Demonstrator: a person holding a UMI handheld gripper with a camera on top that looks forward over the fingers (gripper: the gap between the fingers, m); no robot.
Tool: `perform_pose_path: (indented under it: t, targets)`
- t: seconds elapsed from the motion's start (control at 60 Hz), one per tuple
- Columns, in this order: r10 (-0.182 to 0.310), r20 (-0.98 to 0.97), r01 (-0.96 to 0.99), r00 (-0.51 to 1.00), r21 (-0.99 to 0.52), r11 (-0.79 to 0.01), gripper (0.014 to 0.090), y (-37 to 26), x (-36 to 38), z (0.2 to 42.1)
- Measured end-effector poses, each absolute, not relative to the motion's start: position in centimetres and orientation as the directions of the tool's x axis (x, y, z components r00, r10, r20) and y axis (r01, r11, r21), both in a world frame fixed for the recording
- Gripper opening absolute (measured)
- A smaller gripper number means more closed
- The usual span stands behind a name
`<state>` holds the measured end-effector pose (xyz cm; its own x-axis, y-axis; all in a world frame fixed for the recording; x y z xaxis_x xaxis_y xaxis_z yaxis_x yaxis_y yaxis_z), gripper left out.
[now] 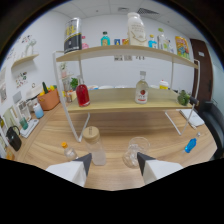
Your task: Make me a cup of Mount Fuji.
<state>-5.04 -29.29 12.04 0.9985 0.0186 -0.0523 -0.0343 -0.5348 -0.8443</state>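
Left on the wooden table (120, 127): small orange-capped bottle (66, 149). Red bottle (82, 93) on lower shelf (120, 102). Gripper (113, 165) spread wide, holding nothing. Cork-lidded jar (95, 145) just ahead of left finger; clear glass cup (136, 151) just ahead of right finger, neither touched. Clear bottle with red label (142, 88) on shelf. Blue object (190, 145) far right.

Bright, even indoor light; soft focus, strong fisheye bending, black edges.
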Motion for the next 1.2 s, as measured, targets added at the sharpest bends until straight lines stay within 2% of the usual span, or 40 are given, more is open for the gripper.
perform_pose_path:
  t: [0.1,0.233,0.4,0.517,0.633,0.783,0.933,1.0,1.2]
  targets:
    - [-0.012,-0.02,-0.023,1.0,-0.836,-0.548,0.0851,-30.0,-2.2,15.5]
    - [-0.01,0.016,0.009,1.0,-0.871,-0.491,0.0854,-28.8,-0.2,23.9]
    - [-0.02,0.017,0.01,1.0,-0.951,-0.309,0.0865,-24.1,1.2,35.9]
    - [0.001,-0.003,-0.003,1.0,-0.984,-0.181,0.0853,-19.6,1.2,40.9]
    - [0.007,-0.001,0.0,1.0,-0.988,-0.153,0.0854,-15.2,1.5,41.7]
    - [-0.003,-0.002,-0.002,1.0,-0.988,-0.156,0.0758,-10.6,2.3,40.8]
    - [-0.011,-0.028,-0.029,1.0,-0.984,-0.175,0.0591,-8.8,2.7,40.0]
    - [-0.032,-0.036,-0.041,0.999,-0.984,-0.174,0.051,-8.7,3.3,40.0]
    - [-0.01,-0.05,-0.051,0.999,-0.979,-0.196,0.0488,-9.3,2.9,40.2]
